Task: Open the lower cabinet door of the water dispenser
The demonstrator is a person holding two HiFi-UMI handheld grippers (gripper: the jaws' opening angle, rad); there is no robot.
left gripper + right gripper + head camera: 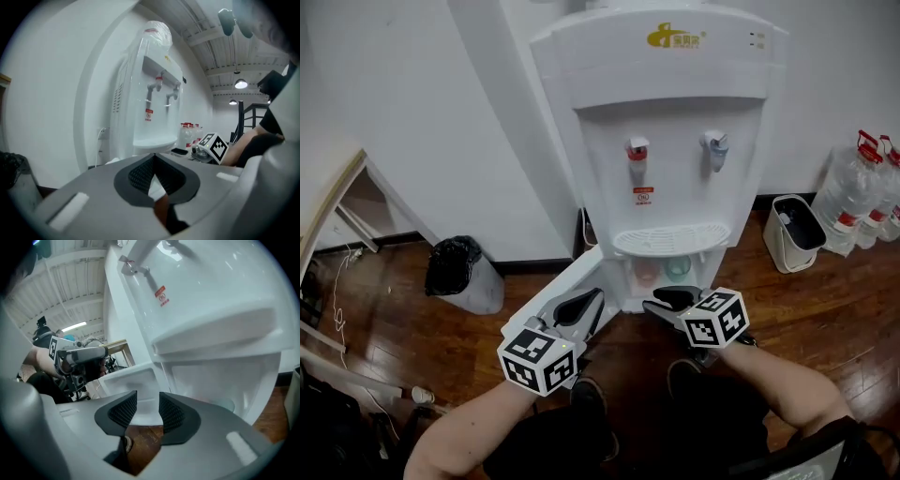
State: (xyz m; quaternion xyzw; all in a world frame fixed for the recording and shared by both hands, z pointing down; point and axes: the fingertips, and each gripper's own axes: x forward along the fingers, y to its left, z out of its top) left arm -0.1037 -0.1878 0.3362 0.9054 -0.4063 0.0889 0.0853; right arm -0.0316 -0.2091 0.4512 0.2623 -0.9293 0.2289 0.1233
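We see lower cabinet door [580,274] open, upright, nearest our left claw [587,306] | left claw pinched, empty | right claw [671,300] loose, empty

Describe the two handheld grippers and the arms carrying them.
Both are smooth grey plastic. The left tongs and right tongs end in black ribbed pads. Each carries a white cube with black square markers, left and right. No cables show. The forearms are bare; a dark sleeve covers the right upper arm.
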